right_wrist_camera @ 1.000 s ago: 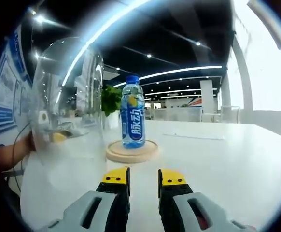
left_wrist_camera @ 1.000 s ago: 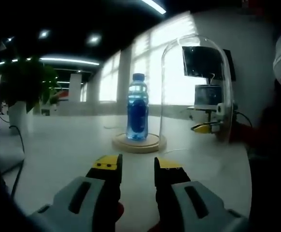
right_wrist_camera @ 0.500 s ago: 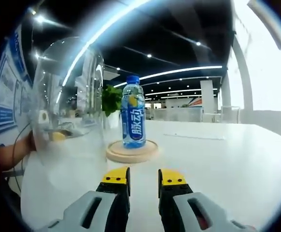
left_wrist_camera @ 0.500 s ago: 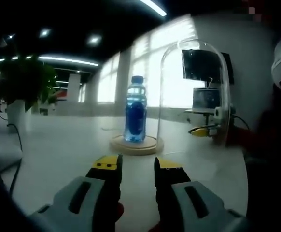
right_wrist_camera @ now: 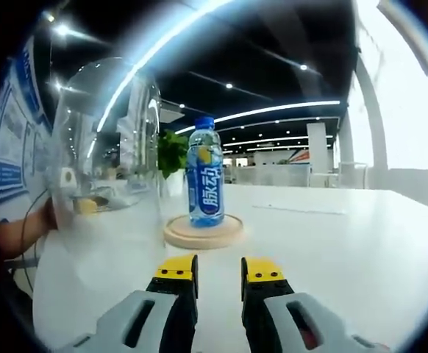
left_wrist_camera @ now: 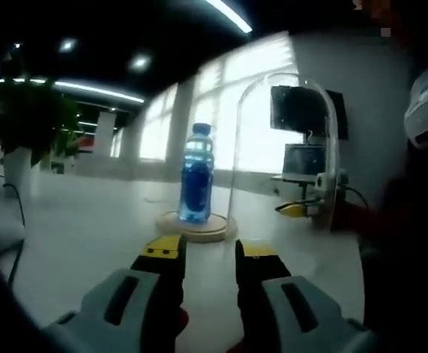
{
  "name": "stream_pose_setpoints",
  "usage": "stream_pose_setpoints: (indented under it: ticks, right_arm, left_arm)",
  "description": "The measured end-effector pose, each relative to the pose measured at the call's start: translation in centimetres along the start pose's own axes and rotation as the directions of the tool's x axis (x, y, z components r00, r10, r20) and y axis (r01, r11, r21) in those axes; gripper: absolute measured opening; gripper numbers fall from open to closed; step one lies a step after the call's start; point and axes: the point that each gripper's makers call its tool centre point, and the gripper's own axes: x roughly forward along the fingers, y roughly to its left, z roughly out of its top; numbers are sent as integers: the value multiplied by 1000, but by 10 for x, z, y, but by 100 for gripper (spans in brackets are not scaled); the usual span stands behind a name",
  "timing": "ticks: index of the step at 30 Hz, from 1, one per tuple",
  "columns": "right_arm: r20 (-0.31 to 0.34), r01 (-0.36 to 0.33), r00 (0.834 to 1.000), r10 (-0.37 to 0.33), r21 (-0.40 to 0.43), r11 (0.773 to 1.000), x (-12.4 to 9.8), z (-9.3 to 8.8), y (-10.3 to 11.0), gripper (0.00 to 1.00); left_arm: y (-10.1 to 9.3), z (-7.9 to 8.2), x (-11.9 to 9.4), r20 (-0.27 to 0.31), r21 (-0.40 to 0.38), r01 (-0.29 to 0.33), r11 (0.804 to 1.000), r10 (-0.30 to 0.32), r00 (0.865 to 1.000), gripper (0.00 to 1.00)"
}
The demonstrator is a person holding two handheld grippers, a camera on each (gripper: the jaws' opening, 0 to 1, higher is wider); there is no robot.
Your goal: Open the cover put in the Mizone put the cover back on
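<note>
Open-plan office: ceiling strip lights, monitor, potted plant.

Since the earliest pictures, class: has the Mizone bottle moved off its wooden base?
No. In the right gripper view the Mizone bottle stands upright on the middle of the wooden base, as before; its slight drift in the picture is camera motion.

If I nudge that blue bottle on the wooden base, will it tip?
Probably. The bottle is tall and narrow, so a push near its cap could topple it. It looks full, which should steady it somewhat. The wooden base is flat, with no raised rim visible.
</note>
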Motion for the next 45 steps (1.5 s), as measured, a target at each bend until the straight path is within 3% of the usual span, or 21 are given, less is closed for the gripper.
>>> stream_pose_setpoints:
  ticks: [6, 10, 13, 18, 24, 27, 31, 36, 45]
  right_arm:
    - [46, -98, 994, 97, 17, 995, -3, 9, 17, 22]
    - [114, -206, 973, 199, 55, 977, -9, 22, 36, 32]
    - [119, -248, 963, 242, 33, 968, -14, 23, 44, 33]
    - [166, -292, 945, 280, 47, 955, -20, 32, 50, 34]
    - [220, -409, 895, 388, 59, 911, -30, 42, 71, 45]
    - [239, -447, 873, 425, 43, 893, -35, 46, 81, 51]
    - [240, -486, 853, 464, 41, 873, -33, 48, 90, 57]
    - [222, -498, 848, 481, 23, 867, -23, 53, 95, 60]
    - [173, -554, 820, 546, -5, 832, -7, 66, 102, 67]
  left_arm:
    - [-13, 8, -1, 40, -56, 69, 996, -67, 997, 23]
    - [-27, 11, -1, 58, -58, 124, 991, -120, 991, 27]
    - [-33, 14, -2, 70, -57, 151, 987, -147, 987, 29]
    - [-36, 20, -2, 101, -56, 167, 984, -161, 982, 47]
    - [-47, 28, -3, 132, -75, 220, 973, -209, 969, 54]
    - [-49, 27, 2, 117, -95, 231, 968, -220, 969, 62]
    - [-55, 28, 9, 102, -102, 266, 959, -256, 961, 63]
    - [-69, 31, 16, 63, -86, 333, 939, -329, 942, 62]
    - [-79, 38, 29, 25, -51, 399, 916, -398, 917, 65]
